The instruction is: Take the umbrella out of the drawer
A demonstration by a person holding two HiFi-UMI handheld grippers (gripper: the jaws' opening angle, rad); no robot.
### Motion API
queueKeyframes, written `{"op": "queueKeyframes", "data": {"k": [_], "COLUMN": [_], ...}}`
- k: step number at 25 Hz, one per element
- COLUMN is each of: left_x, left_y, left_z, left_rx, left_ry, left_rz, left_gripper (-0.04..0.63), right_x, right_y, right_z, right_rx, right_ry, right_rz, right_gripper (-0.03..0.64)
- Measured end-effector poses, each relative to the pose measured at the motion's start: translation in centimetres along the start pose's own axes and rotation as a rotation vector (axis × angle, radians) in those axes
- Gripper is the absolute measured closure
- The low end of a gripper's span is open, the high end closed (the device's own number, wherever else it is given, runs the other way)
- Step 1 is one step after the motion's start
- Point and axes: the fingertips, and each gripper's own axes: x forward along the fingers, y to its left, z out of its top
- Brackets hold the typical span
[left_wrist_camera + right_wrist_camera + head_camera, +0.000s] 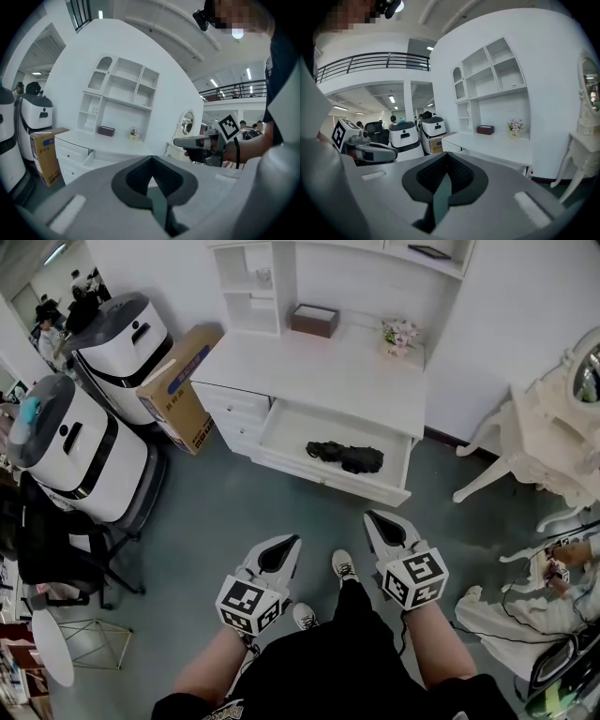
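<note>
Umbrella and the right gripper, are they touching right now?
Apart. The head view shows the umbrella lying in the open drawer, with bare floor between the drawer and the right gripper.

The umbrella is black, the drawer white, the floor grey-green.

White counter up top, bearing a small brown box at the back and a flower pot well to its right. Below, an open drawer – black folded umbrella lying inside. On the grey floor, a cardboard box leaning at the counter's left end.
</note>
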Motion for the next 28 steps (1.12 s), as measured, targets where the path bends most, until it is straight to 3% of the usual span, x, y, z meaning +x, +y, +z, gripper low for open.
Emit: {"op": "queueKeyframes", "data": {"k": [12,28], "left_x": [8.3,17.9], "left_y": [3.3,6.1], "left_z": [0.5,-2.3], "left_rx": [-0.033,-0.114], "left_ry": [0.034,0.106], "left_rz": [0.079,0.127], "left_gripper": [0.594,0.594], "right_x": [7.9,18.6], "right_y": [-8.1,-17.0], "right_z": [0.2,-5.2], "right_rx": [-0.016,-0.090], "right_ry": [0.077,0.281], "right_rz": [0.075,0.181], "right_gripper": [0.588,0.494]}}
